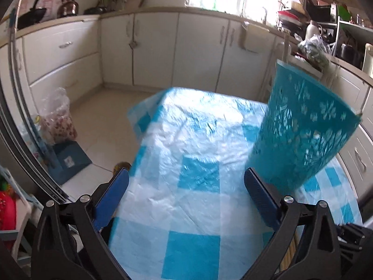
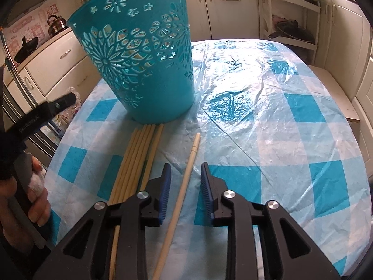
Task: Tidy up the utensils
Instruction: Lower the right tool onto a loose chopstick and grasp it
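Note:
A teal cut-out plastic basket [image 2: 139,53] stands upright on the blue-and-white checked tablecloth [image 2: 279,140]. Several pale chopsticks [image 2: 137,158] lie side by side in front of it, their tips at its base. One more chopstick [image 2: 184,186] lies apart to their right, between the fingers of my right gripper [image 2: 185,165]. The pads stand clear of it on both sides. In the left wrist view my left gripper [image 1: 186,172] is open wide over the cloth [image 1: 186,128] with nothing between its fingers, and the basket [image 1: 303,128] is just beyond its right finger. A person's hand [image 2: 35,198] holds the left gripper at the right wrist view's left edge.
The table's left edge drops to a tiled floor with a blue dustpan [image 1: 70,161] and a plastic bag [image 1: 58,116]. White cabinets [image 1: 163,46] run along the far wall, with a kettle [image 1: 67,5] on the counter. A white shelf rack [image 2: 291,23] stands behind the table.

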Demonstrator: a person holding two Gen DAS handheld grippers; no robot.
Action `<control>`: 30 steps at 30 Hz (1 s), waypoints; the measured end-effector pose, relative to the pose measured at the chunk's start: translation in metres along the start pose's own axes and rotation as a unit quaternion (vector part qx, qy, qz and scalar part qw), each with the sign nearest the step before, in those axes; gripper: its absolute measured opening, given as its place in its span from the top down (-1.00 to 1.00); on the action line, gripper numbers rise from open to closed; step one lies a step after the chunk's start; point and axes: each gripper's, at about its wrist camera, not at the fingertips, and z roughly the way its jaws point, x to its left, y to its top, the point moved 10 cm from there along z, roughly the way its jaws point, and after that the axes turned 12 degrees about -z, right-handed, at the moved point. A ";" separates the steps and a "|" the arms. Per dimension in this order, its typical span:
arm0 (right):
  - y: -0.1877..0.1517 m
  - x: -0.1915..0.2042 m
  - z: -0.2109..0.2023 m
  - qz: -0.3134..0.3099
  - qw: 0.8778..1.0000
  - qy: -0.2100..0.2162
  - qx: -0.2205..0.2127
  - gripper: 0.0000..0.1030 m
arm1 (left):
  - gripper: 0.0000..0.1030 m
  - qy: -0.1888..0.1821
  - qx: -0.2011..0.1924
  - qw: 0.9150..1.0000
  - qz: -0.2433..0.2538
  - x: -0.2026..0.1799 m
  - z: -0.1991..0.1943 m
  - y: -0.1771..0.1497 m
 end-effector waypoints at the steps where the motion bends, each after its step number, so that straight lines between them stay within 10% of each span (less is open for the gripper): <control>1: 0.000 0.001 0.000 -0.002 1.000 -0.004 0.001 0.43 | -0.85 0.000 0.013 1.000 0.001 0.000 0.006 -0.004; 24: -0.004 0.005 0.000 -0.049 0.997 -0.055 0.020 0.46 | -0.85 0.012 0.037 0.999 0.013 -0.002 0.018 -0.015; 30: -0.005 -0.001 -0.007 -0.020 0.999 -0.032 0.014 0.89 | -0.85 0.014 0.047 0.999 0.012 -0.001 0.022 -0.017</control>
